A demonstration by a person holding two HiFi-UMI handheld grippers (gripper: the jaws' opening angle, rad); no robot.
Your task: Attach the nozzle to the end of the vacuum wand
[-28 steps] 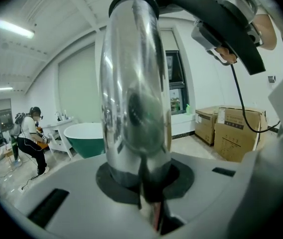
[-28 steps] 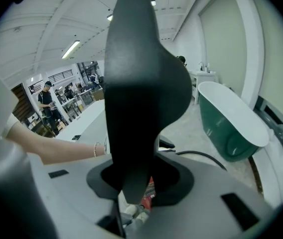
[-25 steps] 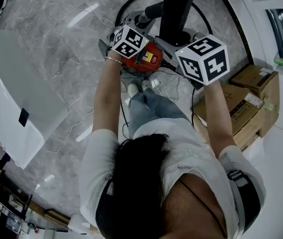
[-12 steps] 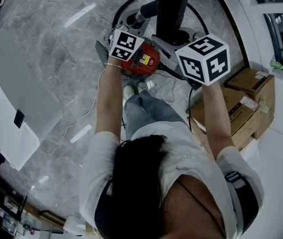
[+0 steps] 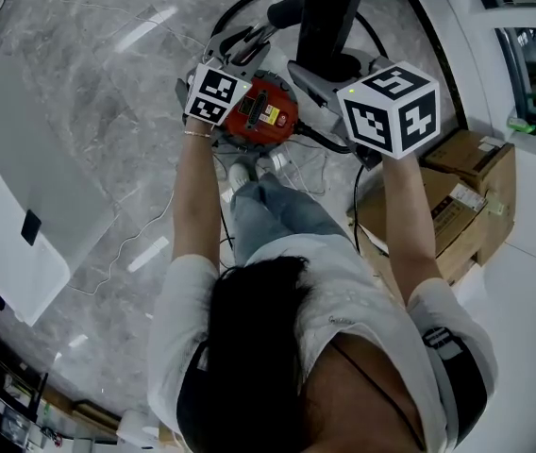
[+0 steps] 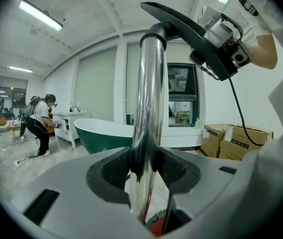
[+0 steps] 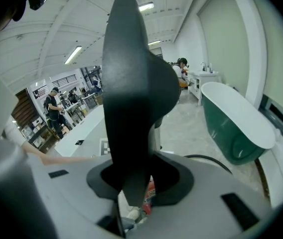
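- Nozzle (image 7: 131, 98): black, broad-bodied, held up in the air in front of the person. In the left gripper view its collar (image 6: 154, 34) sits over the top end of the vacuum wand (image 6: 149, 103).
- Vacuum wand: a chrome tube standing near upright, rising from the red vacuum body (image 5: 263, 111) on the floor to the nozzle above.
- Right gripper (image 7: 139, 178): jaws clamped on the lower, narrow part of the nozzle, both pads tight against its black sides. The gripper points down at a slant.
- Left gripper (image 6: 142, 169): jaws are opening. The wand runs up between the two pads, which no longer appear to press on it. The gripper lies close to level.
- Relative position: the left gripper sits low on the wand, just above the red vacuum body. The right gripper is higher, at the nozzle end, and shows at the upper right of the left gripper view.
- Surroundings: grey marbled floor (image 5: 108, 83); cardboard boxes (image 5: 476, 177) to the person's right; a green bathtub (image 7: 236, 128) beyond the grippers; other people at work in the background of both gripper views.
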